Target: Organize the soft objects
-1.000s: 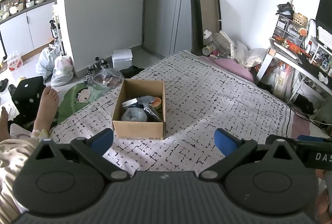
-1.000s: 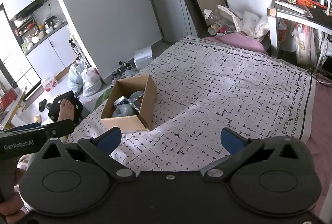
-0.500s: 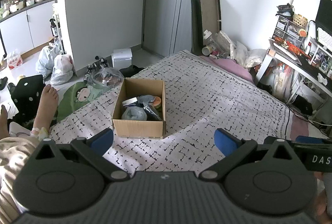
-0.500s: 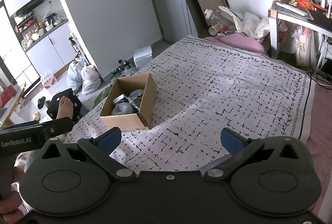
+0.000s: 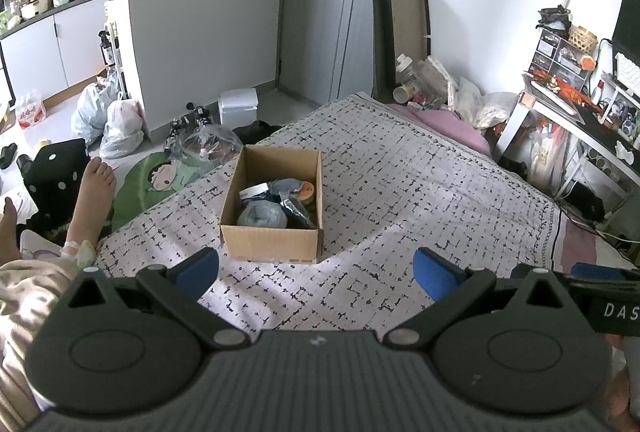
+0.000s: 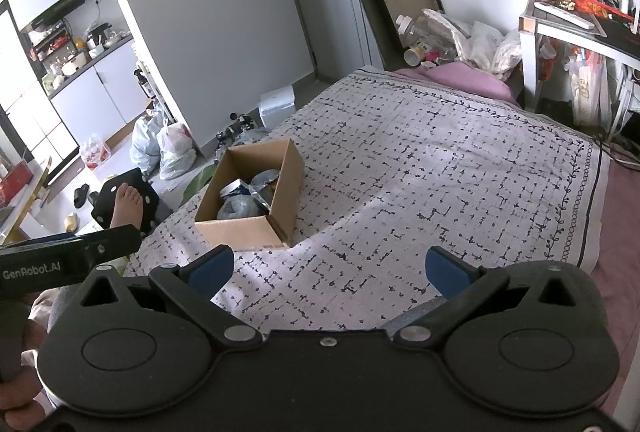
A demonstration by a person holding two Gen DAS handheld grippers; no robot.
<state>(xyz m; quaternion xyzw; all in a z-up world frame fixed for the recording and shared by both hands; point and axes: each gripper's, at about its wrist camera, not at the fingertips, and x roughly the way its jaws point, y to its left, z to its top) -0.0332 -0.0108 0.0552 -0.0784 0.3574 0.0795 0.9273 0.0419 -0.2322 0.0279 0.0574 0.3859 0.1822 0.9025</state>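
An open cardboard box (image 5: 272, 246) (image 6: 240, 232) sits on the patterned bedspread (image 5: 400, 191) (image 6: 440, 171). Inside it lie several soft items, among them a grey rolled cloth (image 5: 262, 213) (image 6: 238, 207) and dark bundles. My left gripper (image 5: 316, 270) hovers open just short of the box's near wall, nothing between its blue pads. My right gripper (image 6: 328, 268) is open too and empty, over the bedspread to the right of the box. The left gripper's body (image 6: 68, 258) shows at the left edge of the right wrist view.
A person's bare foot (image 5: 94, 191) rests off the bed's left side beside a black dotted cushion (image 5: 56, 167). Plastic bags (image 5: 108, 119) and a white box (image 5: 238, 105) lie on the floor. A cluttered desk (image 5: 576, 111) stands right; bottles and bags (image 5: 436, 83) crowd the bed's far end.
Both views drifted slightly; the box sits a touch higher in the left wrist view. Both grippers stayed open.
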